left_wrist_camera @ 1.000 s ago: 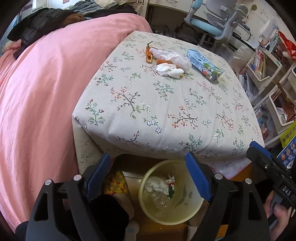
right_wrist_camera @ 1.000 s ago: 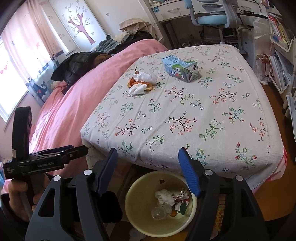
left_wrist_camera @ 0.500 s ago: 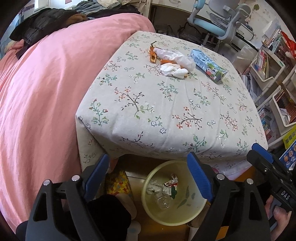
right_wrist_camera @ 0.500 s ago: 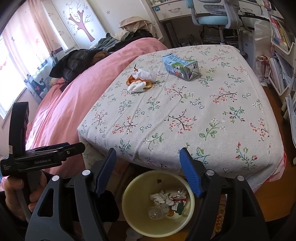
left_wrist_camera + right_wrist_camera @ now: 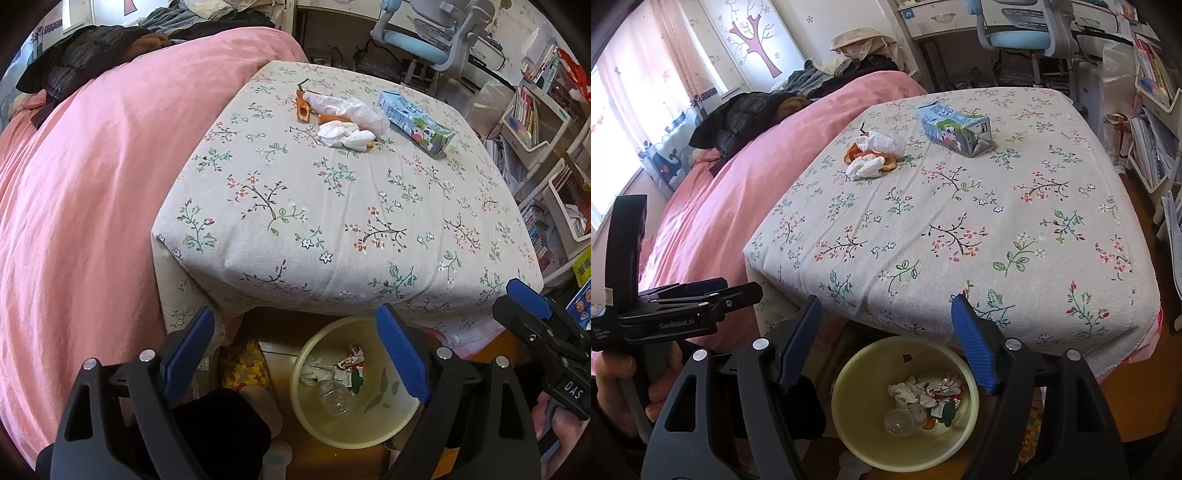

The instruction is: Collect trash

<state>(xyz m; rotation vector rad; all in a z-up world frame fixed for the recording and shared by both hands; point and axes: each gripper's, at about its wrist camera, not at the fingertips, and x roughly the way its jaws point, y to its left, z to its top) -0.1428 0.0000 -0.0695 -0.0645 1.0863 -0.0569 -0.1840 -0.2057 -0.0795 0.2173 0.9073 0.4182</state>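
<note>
On the floral-cloth table (image 5: pixel 332 206) (image 5: pixel 960 221) at the far side lie crumpled white tissues (image 5: pixel 345 134) (image 5: pixel 866 167), orange peels (image 5: pixel 303 109) (image 5: pixel 888 164) and a blue milk carton (image 5: pixel 415 123) (image 5: pixel 955 129). A pale yellow bin (image 5: pixel 343 424) (image 5: pixel 857 417) stands on the floor under the near table edge, holding tissues, wrappers and a clear bottle. My left gripper (image 5: pixel 295 354) is open and empty above the bin. My right gripper (image 5: pixel 886 339) is open and empty above the bin. Each gripper shows in the other's view, the right one (image 5: pixel 535 321) and the left one (image 5: pixel 701 299).
A pink bedspread (image 5: pixel 92 184) lies left of the table, with a dark jacket (image 5: pixel 746 118) on it. A blue office chair (image 5: pixel 424 40) and desk stand behind. Shelves with books (image 5: pixel 535 122) line the right side.
Both grippers have risen and pulled back slightly, so the table and bin sit lower in view. Both stay open and empty.
</note>
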